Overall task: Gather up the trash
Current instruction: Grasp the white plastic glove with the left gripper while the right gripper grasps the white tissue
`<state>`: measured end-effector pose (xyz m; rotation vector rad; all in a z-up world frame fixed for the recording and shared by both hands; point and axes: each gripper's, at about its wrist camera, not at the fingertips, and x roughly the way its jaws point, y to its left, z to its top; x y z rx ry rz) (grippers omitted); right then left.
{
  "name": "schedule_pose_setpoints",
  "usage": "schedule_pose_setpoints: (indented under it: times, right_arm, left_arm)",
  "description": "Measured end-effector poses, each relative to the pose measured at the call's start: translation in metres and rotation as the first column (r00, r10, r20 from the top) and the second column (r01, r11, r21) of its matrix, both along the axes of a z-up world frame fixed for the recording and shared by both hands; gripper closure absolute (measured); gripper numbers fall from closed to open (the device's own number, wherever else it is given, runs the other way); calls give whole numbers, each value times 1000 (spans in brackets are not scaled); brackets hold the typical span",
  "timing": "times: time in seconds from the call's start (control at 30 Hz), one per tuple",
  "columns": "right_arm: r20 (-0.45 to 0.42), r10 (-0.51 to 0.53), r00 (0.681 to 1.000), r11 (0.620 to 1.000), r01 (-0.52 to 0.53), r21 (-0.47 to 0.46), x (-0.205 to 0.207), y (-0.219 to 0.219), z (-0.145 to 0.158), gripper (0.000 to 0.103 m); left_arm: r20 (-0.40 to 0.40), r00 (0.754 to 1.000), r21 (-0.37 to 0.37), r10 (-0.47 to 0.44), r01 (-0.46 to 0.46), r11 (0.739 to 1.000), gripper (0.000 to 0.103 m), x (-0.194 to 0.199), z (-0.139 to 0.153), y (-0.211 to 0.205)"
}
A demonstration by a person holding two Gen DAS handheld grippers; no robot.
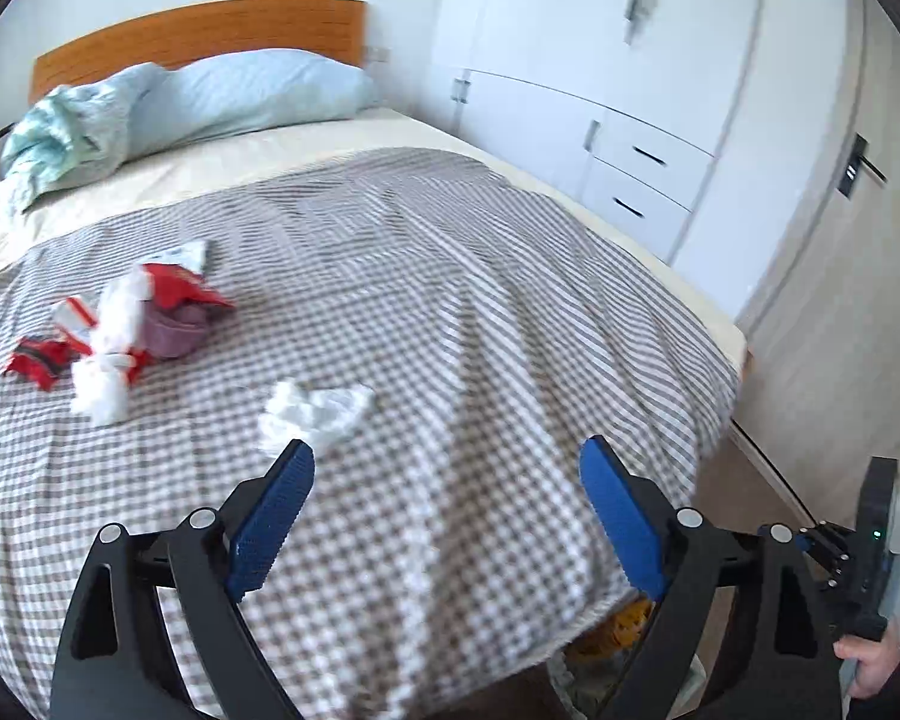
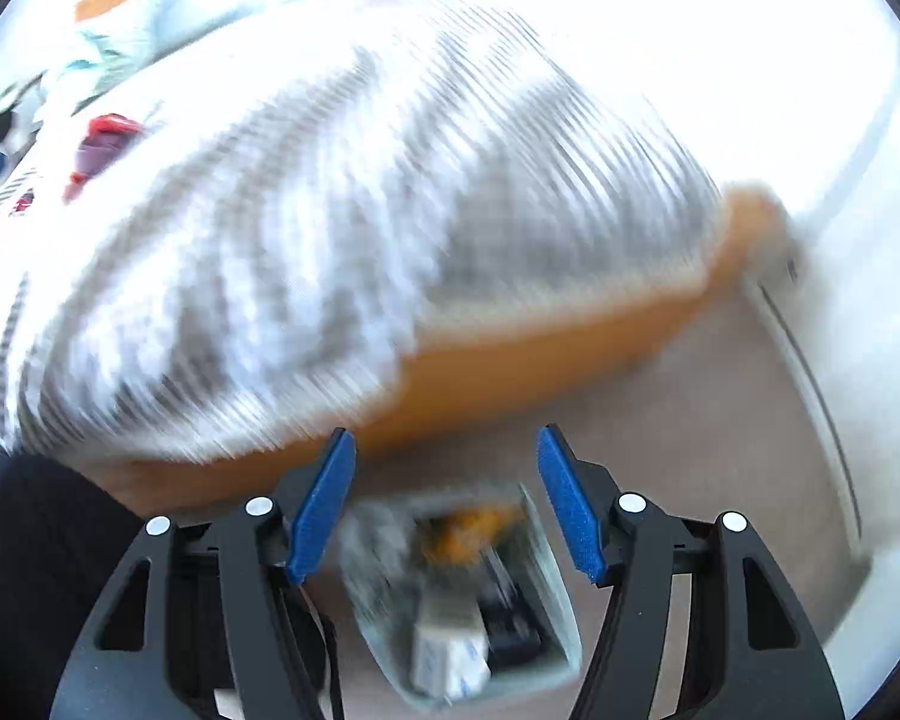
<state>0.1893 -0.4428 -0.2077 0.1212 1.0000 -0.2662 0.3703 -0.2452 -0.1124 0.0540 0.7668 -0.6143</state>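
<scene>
In the left wrist view, a crumpled white tissue [image 1: 315, 411] lies on the checked bedspread [image 1: 450, 312], just ahead of my open, empty left gripper [image 1: 447, 468]. Further left sits a pile of trash: red wrappers [image 1: 180, 291], a twisted white tissue [image 1: 105, 360] and a purple cup [image 1: 174, 333]. The right wrist view is blurred. My right gripper [image 2: 447, 450] is open and empty above a trash bin [image 2: 546, 552] on the floor that holds a white box [image 2: 450, 648] and an orange item [image 2: 462, 531]. The red trash shows far left in that view [image 2: 105, 141].
A blue pillow [image 1: 252, 93] and a crumpled teal cloth [image 1: 60, 138] lie by the wooden headboard [image 1: 198, 30]. White wardrobes with drawers [image 1: 630, 138] stand to the right of the bed. The orange bed frame [image 2: 540, 348] edges the floor beside the bin.
</scene>
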Motion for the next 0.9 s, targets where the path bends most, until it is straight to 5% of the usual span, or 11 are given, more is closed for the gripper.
schedule_pose_setpoints:
  times: [0.2, 0.43, 0.5, 0.67, 0.77, 0.9]
  right_arm:
    - [82, 201, 976, 979, -198, -51, 98, 73, 37, 42]
    - [58, 399, 915, 913, -391, -120, 210, 174, 18, 42]
    - [30, 427, 904, 896, -419, -145, 234, 194, 4, 42]
    - [-21, 393, 919, 908, -392, -149, 273, 206, -30, 43]
    - [-3, 344, 939, 938, -344, -41, 278, 194, -42, 85]
    - [51, 321, 946, 947, -321, -8, 269, 186, -39, 92]
  left_arm:
    - [-11, 975, -47, 220, -220, 974, 16, 72, -7, 99]
    - [-131, 895, -99, 427, -441, 892, 16, 131, -50, 197]
    - [-197, 873, -124, 445, -473, 872, 16, 139, -64, 211]
    - [-244, 883, -142, 401, -442, 886, 16, 153, -80, 210]
    - [-223, 887, -118, 405, -437, 892, 16, 157, -83, 203]
    - [-217, 889, -117, 404, -435, 893, 17, 172, -87, 197]
